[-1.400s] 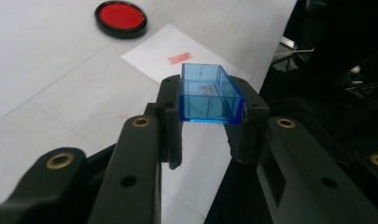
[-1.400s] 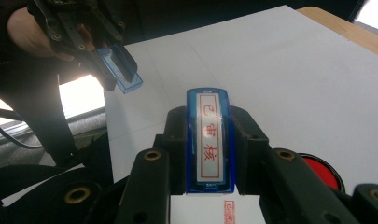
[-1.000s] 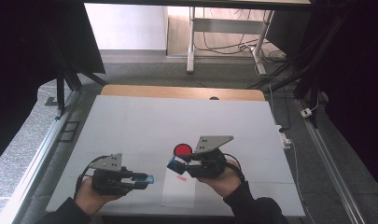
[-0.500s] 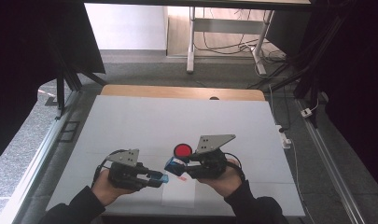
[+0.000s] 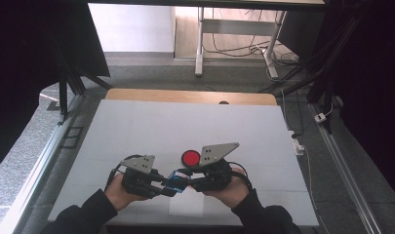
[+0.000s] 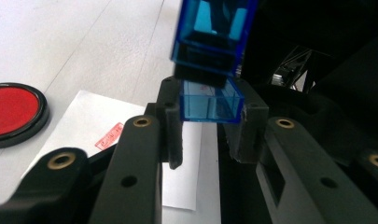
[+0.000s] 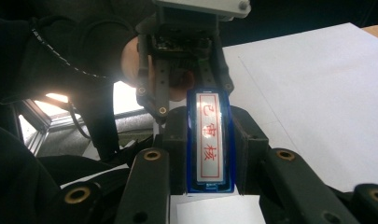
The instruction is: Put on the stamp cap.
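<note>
- left gripper [image 5: 161, 187] clamped on blue cap [image 6: 210, 100], right gripper [image 5: 187, 183] clamped on blue stamp [image 7: 209, 140], both near desk [image 5: 136, 126] front edge over white paper [image 5: 185, 207]
- cap and stamp aligned end to end along one axis, meeting between the hands
- red ink pad [image 5: 190, 157] just behind, far half of desk open

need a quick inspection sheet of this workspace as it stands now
surface: white table, wooden strip along its far edge
job's things: blue stamp with red characters on a white face, and a blue cap; both held between the hands above a white paper sheet
clutter: red ink pad beside the right gripper
grippers: left gripper shut on the blue cap; right gripper shut on the blue stamp
cables: one trails from the left gripper; more on the floor beyond
surroundings: desk legs, dark curtains
</note>
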`<state>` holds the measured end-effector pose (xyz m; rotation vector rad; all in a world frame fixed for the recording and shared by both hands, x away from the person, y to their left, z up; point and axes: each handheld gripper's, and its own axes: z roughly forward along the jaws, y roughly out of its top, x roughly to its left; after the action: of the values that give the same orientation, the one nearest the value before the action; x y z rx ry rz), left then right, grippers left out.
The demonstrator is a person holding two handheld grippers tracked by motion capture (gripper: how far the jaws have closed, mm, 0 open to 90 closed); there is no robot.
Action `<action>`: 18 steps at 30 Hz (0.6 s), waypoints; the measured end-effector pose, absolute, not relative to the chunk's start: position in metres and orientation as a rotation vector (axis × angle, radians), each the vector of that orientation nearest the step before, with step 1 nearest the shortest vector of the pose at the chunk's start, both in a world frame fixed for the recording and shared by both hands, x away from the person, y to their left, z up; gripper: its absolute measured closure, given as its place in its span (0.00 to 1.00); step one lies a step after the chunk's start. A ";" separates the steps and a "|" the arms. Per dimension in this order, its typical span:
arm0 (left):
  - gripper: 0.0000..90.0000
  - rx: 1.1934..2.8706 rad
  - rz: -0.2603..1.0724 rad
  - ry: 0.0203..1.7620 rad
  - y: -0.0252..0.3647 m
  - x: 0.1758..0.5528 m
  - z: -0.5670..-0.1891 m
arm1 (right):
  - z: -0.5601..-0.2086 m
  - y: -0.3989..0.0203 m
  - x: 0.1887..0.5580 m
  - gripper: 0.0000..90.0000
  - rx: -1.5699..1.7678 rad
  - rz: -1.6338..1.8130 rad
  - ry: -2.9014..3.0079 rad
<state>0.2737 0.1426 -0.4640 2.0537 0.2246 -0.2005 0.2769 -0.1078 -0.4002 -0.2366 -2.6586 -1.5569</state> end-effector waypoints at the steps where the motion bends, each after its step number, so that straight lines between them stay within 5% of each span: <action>1: 0.76 2.055 -0.194 0.221 0.142 0.274 -0.464 | -0.400 -0.108 0.277 0.79 -0.234 -1.552 -2.661; 18: 0.77 1.992 -0.241 0.120 0.145 0.275 -0.464 | -0.401 -0.106 0.276 0.79 -0.185 -1.552 -2.599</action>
<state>0.2749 0.1450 -0.4639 1.9924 0.1200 -0.2411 0.2758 -0.1064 -0.4012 -0.1854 -2.5993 -1.5519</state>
